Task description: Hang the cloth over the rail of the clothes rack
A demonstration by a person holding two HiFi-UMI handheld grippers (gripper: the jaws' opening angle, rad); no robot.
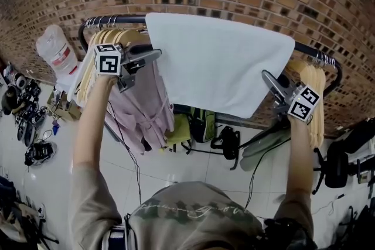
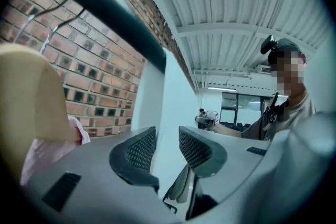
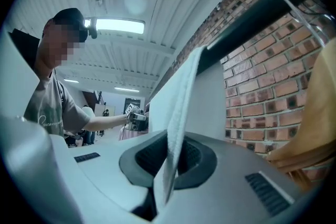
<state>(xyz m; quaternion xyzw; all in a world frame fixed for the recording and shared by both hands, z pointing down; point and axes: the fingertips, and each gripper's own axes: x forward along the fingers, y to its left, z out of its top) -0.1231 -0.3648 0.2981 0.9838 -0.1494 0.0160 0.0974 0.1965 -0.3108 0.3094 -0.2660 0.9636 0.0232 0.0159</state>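
— How's the cloth [image 1: 220, 61] look?
— White, draped over the middle of the rail [image 1: 111, 20], hangers [image 1: 108, 38] alongside.
— And the grip?
— Left tongs [image 1: 153, 57] slightly apart beside its left edge, pinching nothing; right tongs [image 1: 266, 75] clamped on its right edge

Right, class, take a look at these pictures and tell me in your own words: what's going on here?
A person with tongs in each hand is hanging a white cloth over a clothes rail. The cloth already lies draped across it. The right tongs are shut on the cloth's right edge. The left tongs are open at its left edge, pads apart and not pressing on it.
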